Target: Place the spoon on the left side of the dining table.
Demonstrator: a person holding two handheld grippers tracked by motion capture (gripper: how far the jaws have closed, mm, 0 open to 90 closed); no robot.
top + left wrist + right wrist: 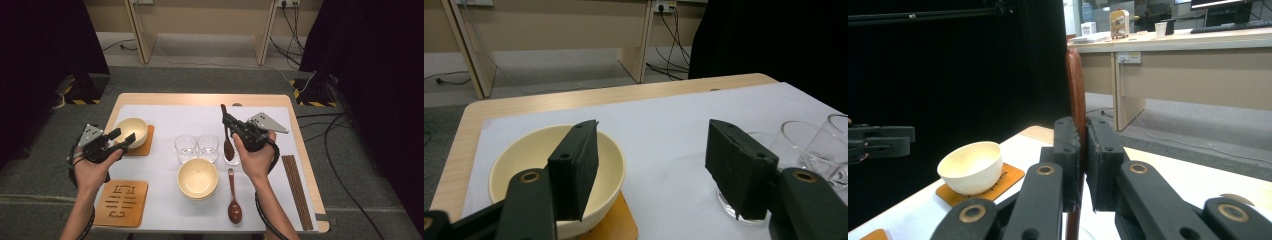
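At the left, the left hand-held gripper (121,138) hovers with its jaws spread and nothing between them, just in front of the bowl (131,132) that sits on a coaster (146,145); a judgement from this is that the bowl has been set down and this hand is free. Below it lies a second coaster (122,202) with a cut pattern, which is not yet used. In the middle stand two glasses (196,147), and near the front edge is a second bowl (198,178) with a spoon (234,196) lying beside it. To the right, the right hand-held gripper (1082,165) has its jaws pressed together on the handle of another spoon (228,142), which it holds upright, the bowl end down over a third glass (232,159) that is partly hidden. The step in hand seems to be the placing of this spoon; the next move calls for lowering it slowly so the glass does not tip, or carrying it to its place at a bowl, and then opening the jaws. Further right lie the chopsticks (295,190). The table (305,150) is light wood under a white sheet (165,120). Around it are grey floor, black curtains at both sides, cables, and a wooden desk behind.
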